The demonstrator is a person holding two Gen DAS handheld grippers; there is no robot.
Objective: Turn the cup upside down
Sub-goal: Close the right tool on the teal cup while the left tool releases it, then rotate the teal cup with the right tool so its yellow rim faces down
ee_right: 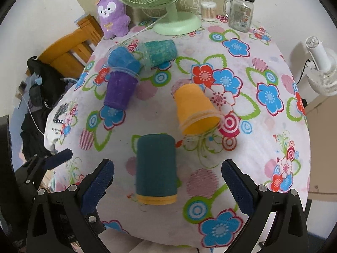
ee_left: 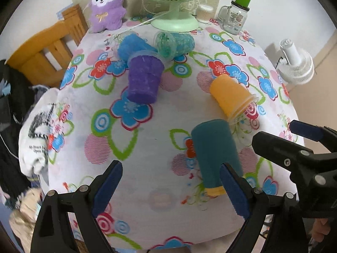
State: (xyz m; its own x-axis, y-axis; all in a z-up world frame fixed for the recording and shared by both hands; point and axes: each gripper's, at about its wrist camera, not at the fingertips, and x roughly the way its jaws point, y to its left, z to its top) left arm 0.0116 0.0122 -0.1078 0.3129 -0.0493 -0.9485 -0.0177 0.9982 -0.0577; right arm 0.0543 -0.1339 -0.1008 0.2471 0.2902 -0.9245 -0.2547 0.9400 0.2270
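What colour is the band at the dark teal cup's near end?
Yellow-orange band on the dark teal cup; clearest in the right wrist view.

"My Heart Open" on white cloth [ee_right: 55,126]

Both the left gripper [ee_left: 171,181] and right gripper [ee_right: 167,180] hover with jaws spread wide.

Dark teal cup [ee_right: 155,164], yellow rim; orange cup [ee_right: 194,107]; purple cup [ee_right: 120,90]; floral tablecloth [ee_right: 242,139].
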